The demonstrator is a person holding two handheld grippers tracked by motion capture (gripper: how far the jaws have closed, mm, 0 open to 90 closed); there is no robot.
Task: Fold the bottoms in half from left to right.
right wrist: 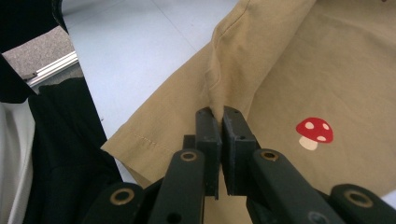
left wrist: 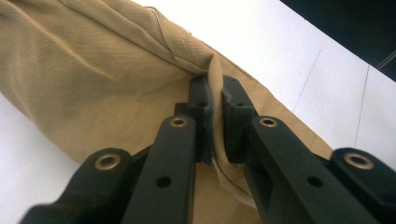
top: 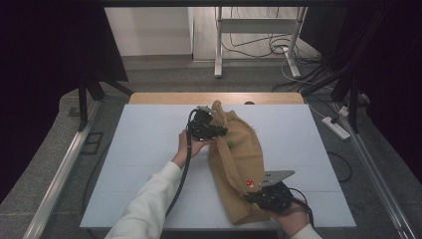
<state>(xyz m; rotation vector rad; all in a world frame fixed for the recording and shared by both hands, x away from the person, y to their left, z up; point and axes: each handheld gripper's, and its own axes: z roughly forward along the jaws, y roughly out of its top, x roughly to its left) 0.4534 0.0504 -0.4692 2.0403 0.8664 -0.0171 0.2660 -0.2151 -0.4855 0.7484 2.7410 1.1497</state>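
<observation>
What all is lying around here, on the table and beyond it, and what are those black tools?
Cloth garment: one, tan, bunched on the table, pinched at both ends.
Mushroom print: one, red with white spots, on the garment near the right hand-held gripper.
Green dot: one, small, on the garment; too small to tell what it is.
Table: one, pale blue-white top, wooden strip at the far edge.
Power strip: one, white, on the floor to the right.
Metal frame legs: white, behind the table, cables beside them.
Left hand-held gripper: one, black, shut on the garment's far end.
Right hand-held gripper: one, black, shut on the near end.
Sleeve: white, left arm.
</observation>
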